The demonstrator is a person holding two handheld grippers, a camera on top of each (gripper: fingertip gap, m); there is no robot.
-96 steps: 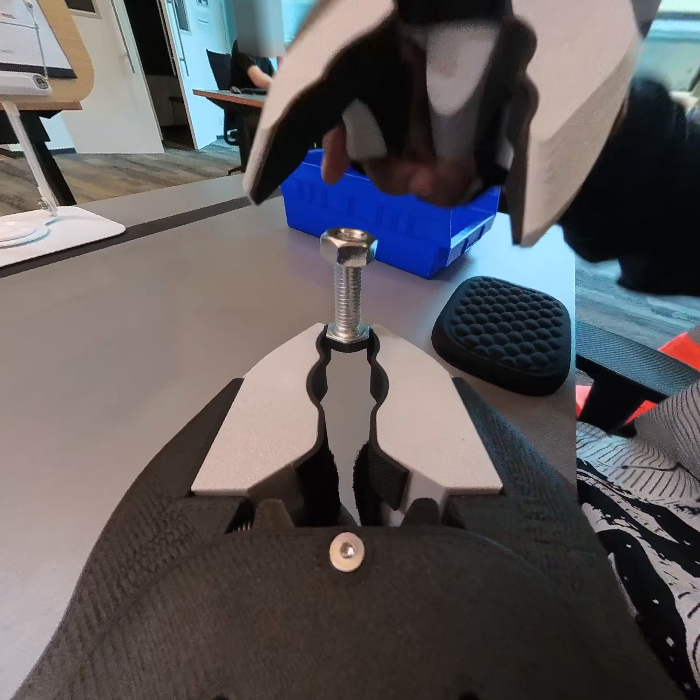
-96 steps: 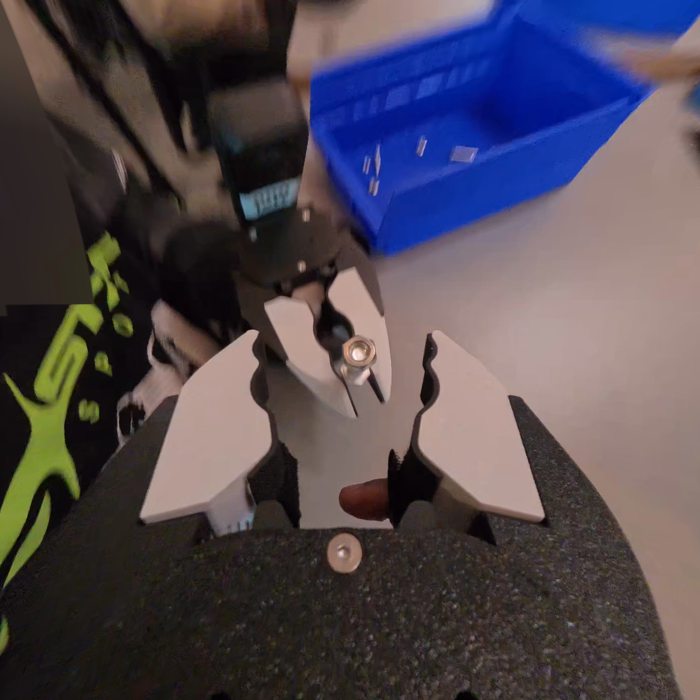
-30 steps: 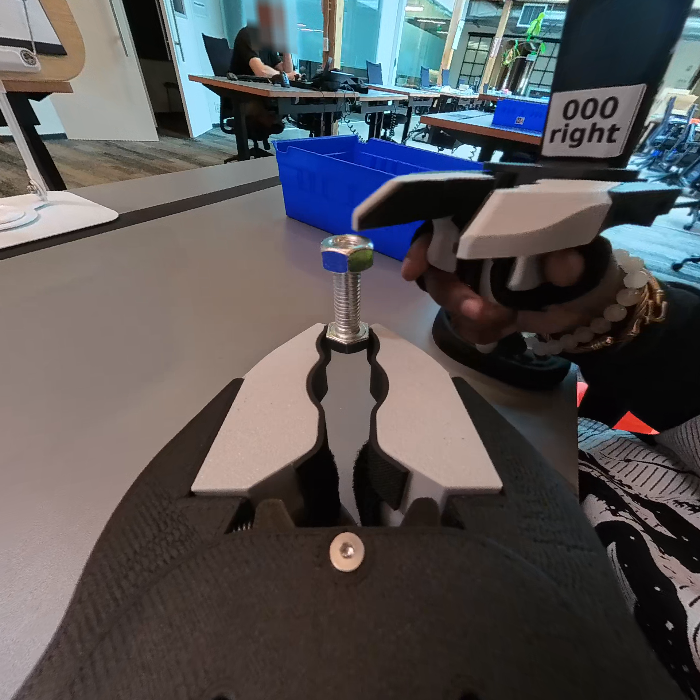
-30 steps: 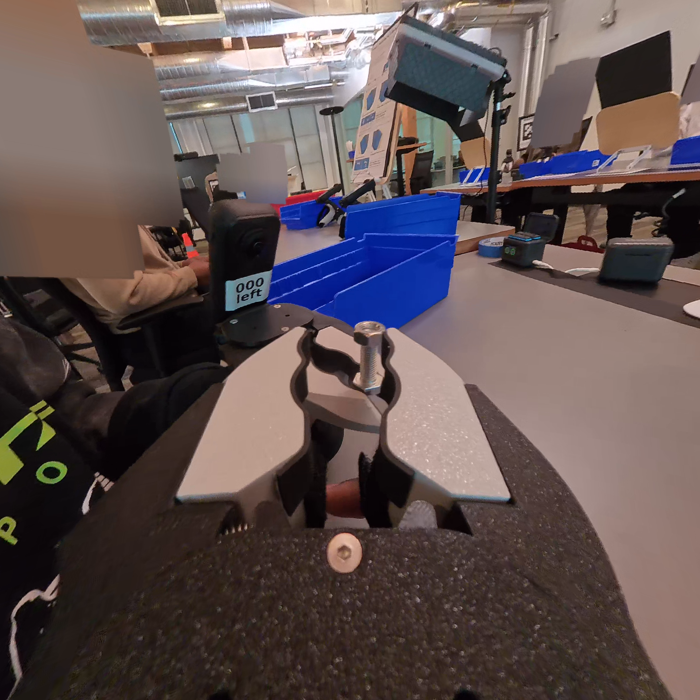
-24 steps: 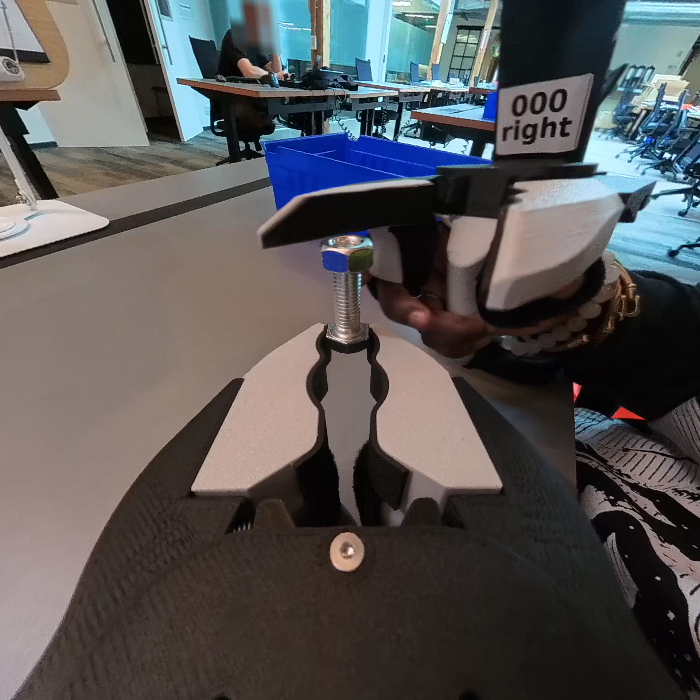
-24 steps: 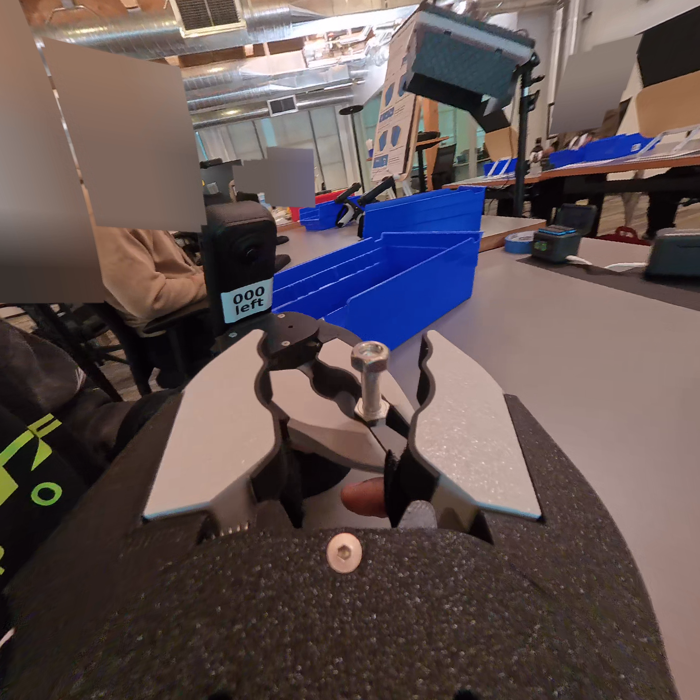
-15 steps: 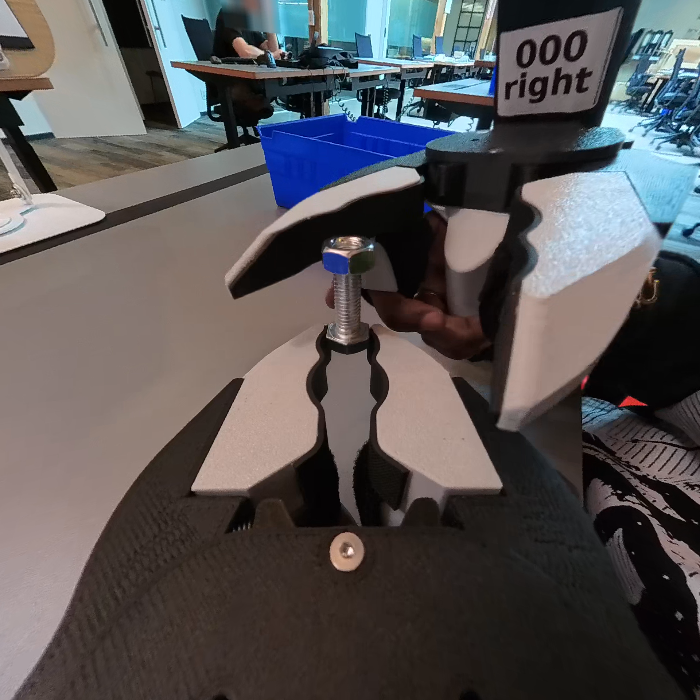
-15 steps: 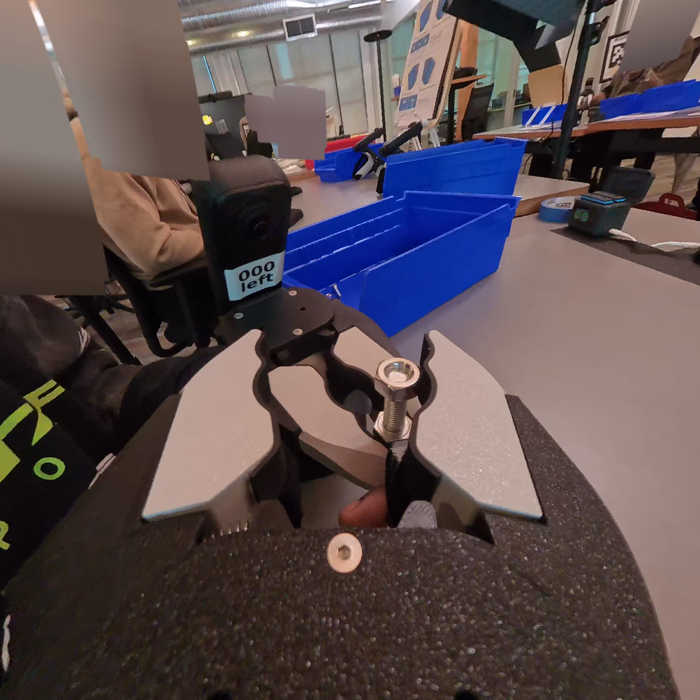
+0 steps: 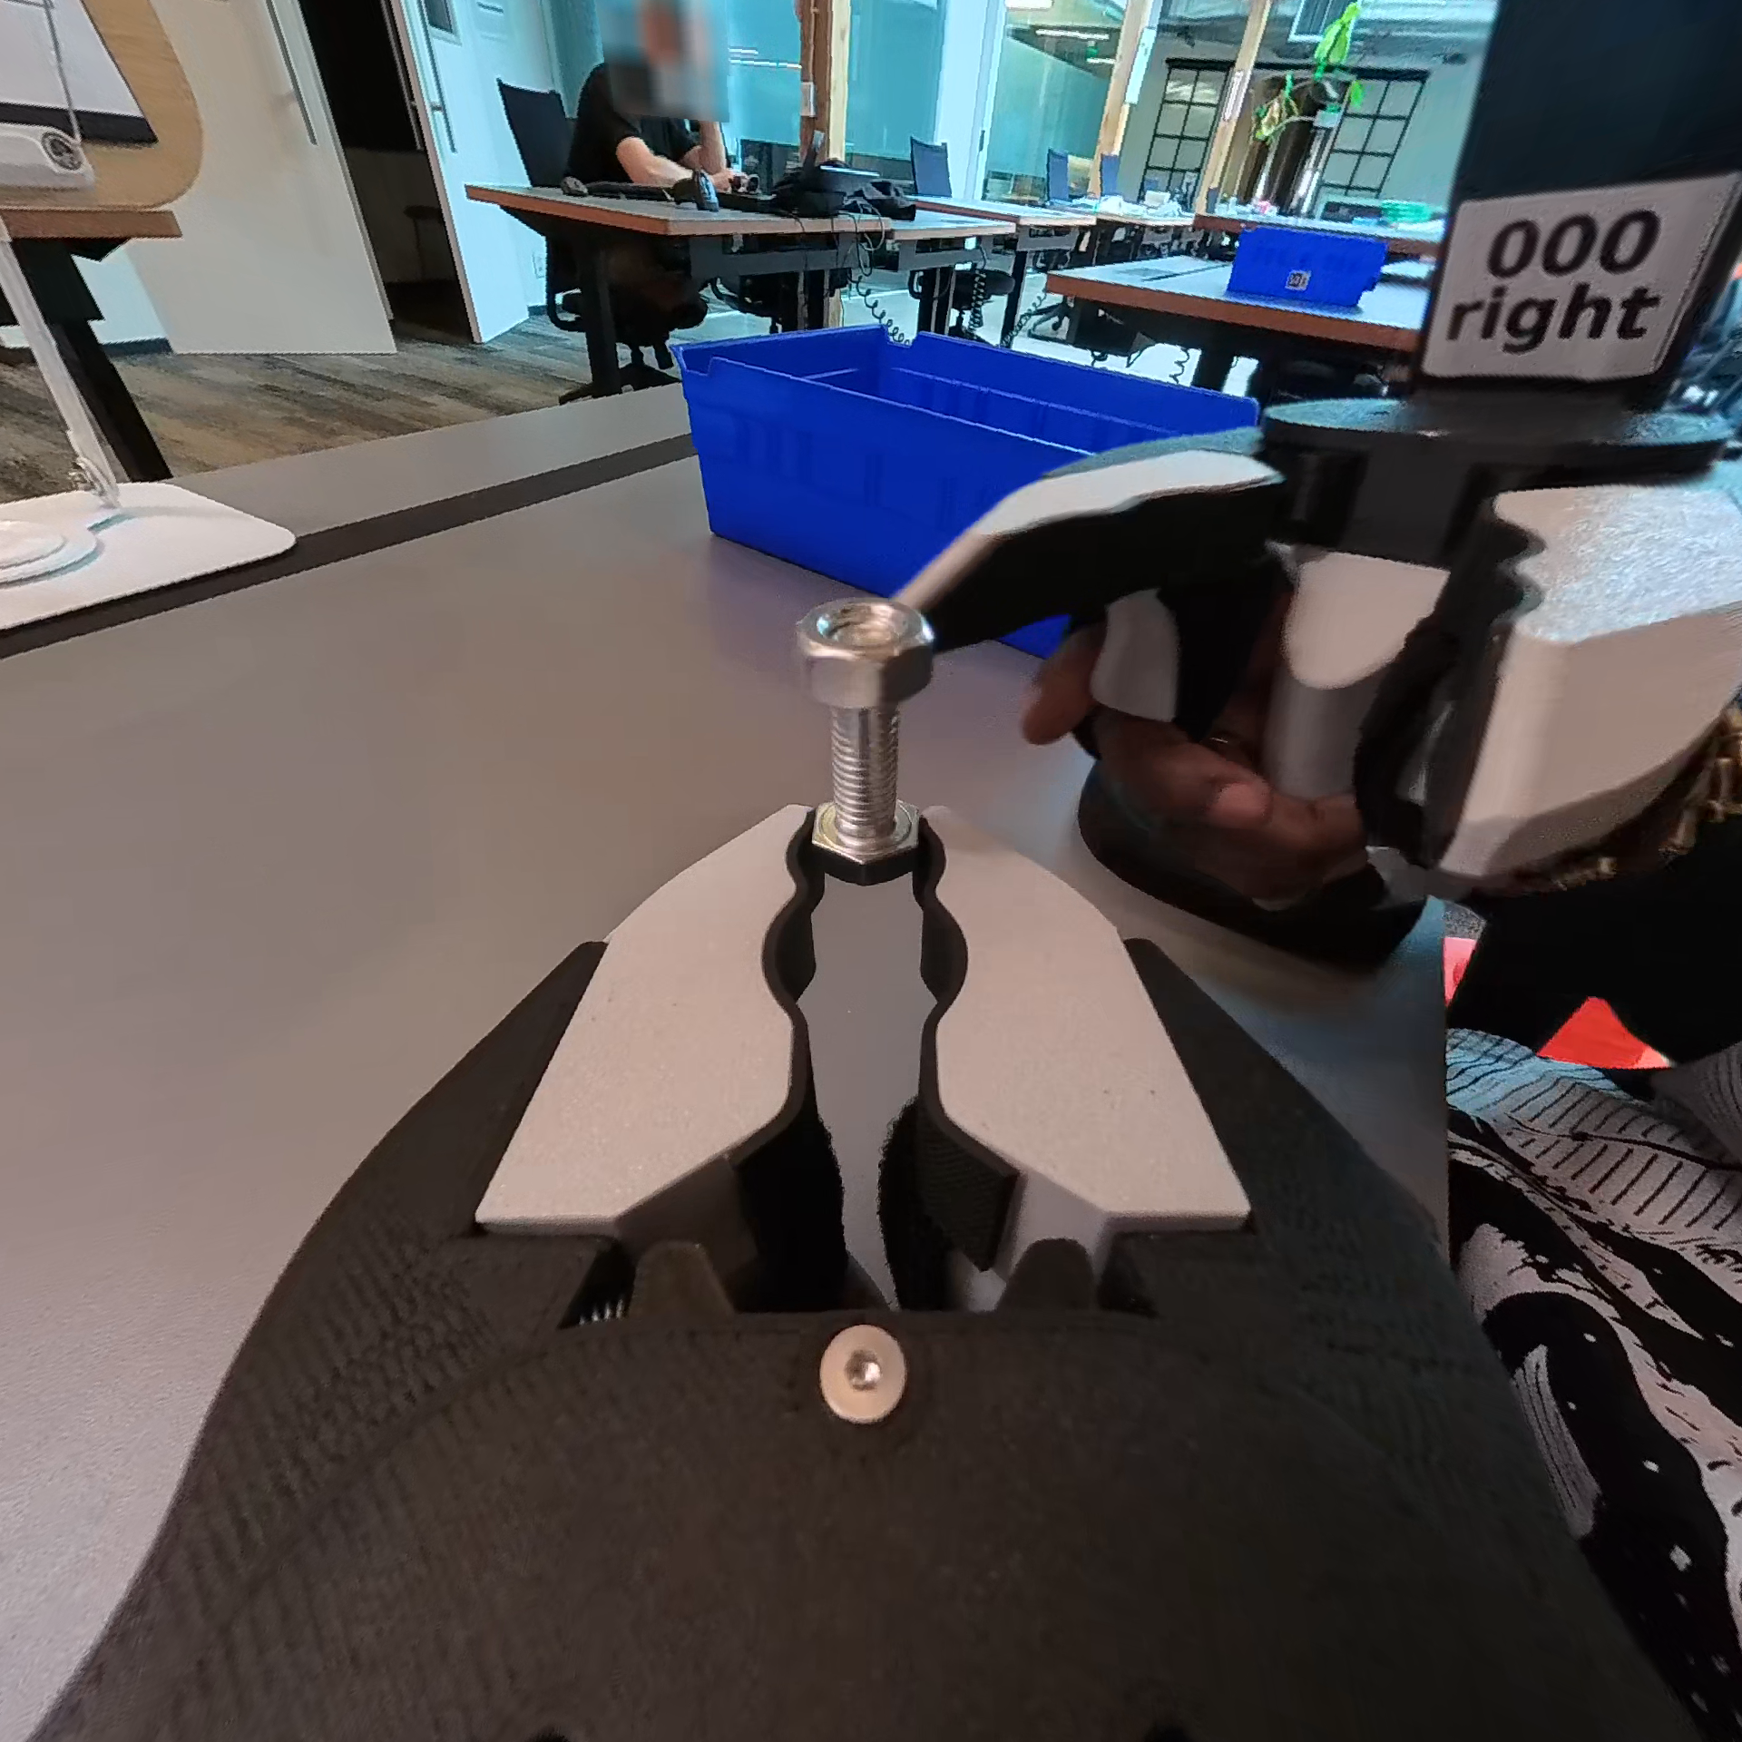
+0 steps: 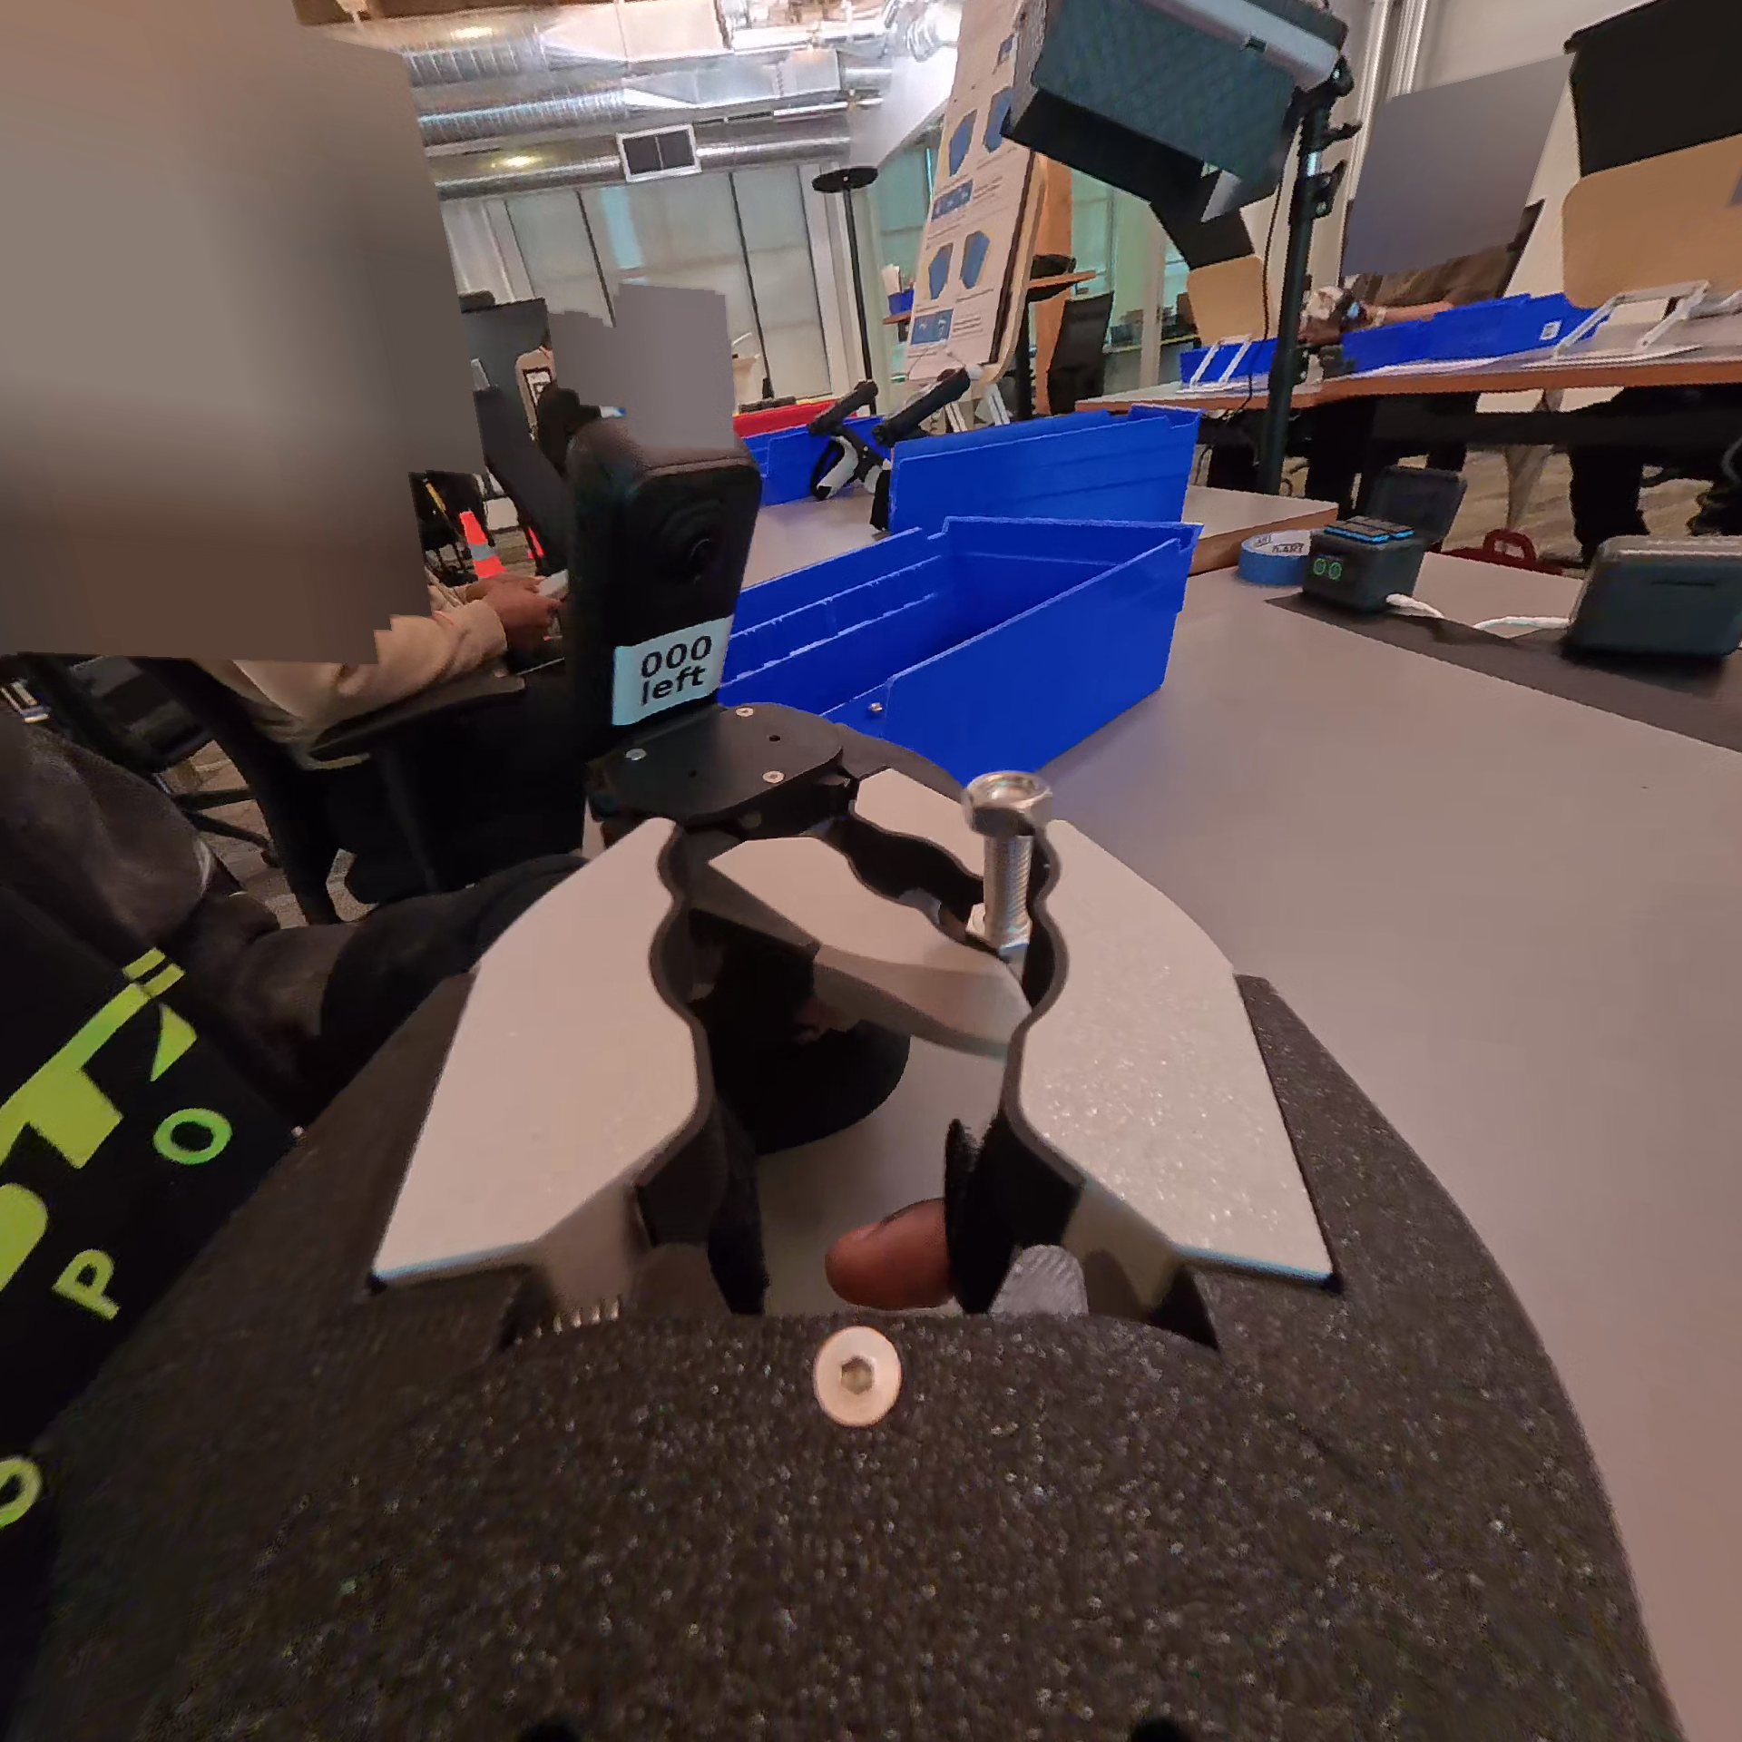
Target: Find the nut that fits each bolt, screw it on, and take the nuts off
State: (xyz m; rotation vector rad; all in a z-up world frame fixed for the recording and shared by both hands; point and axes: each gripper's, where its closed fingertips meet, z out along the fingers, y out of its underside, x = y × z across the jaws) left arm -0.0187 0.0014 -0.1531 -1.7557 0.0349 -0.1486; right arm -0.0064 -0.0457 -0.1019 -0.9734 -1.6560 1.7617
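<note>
My left gripper [image 9: 862,839] is shut on the hex head of a silver bolt [image 9: 862,754] and holds it upright, thread up. A silver nut [image 9: 864,650] sits at the top of the thread. My right gripper [image 10: 858,839] is open, its fingers wide apart. The bolt [image 10: 1007,877] and nut [image 10: 1007,803] stand between them, close to the inner edge of the right finger [image 10: 1131,990]. No pad presses on the nut. In the left wrist view one right finger [image 9: 1112,509] ends just right of the nut.
A blue bin [image 9: 848,471] stands on the grey table [image 9: 377,754] beyond the bolt and also shows in the right wrist view [image 10: 1018,698]. A black pad [image 9: 1225,905] lies under the right hand. A white stand base [image 9: 141,556] lies far left. Small devices [image 10: 1367,566] sit far right.
My right gripper opened from a narrow gap to a wide one and shifted around the nut, then drew a little to the right. The left gripper kept its hold on the bolt.
</note>
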